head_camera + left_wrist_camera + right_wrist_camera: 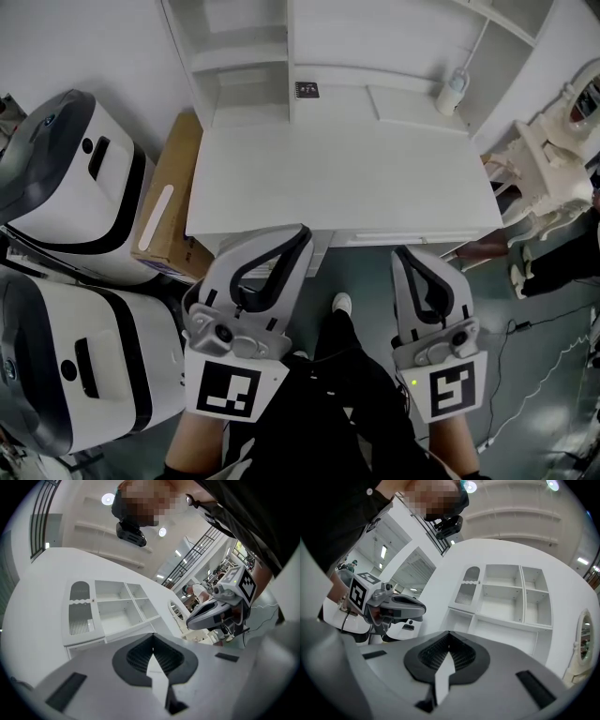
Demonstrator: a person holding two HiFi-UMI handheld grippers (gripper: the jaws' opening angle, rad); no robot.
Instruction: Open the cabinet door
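White desk (337,178) edge behind left gripper (301,231)

No words or numbers legible, black-and-white square marker (229,392) on left tongs (298,232), second marker (451,390) on right tongs (400,253), small dark label (307,90) on cabinet (290,37), print too small.
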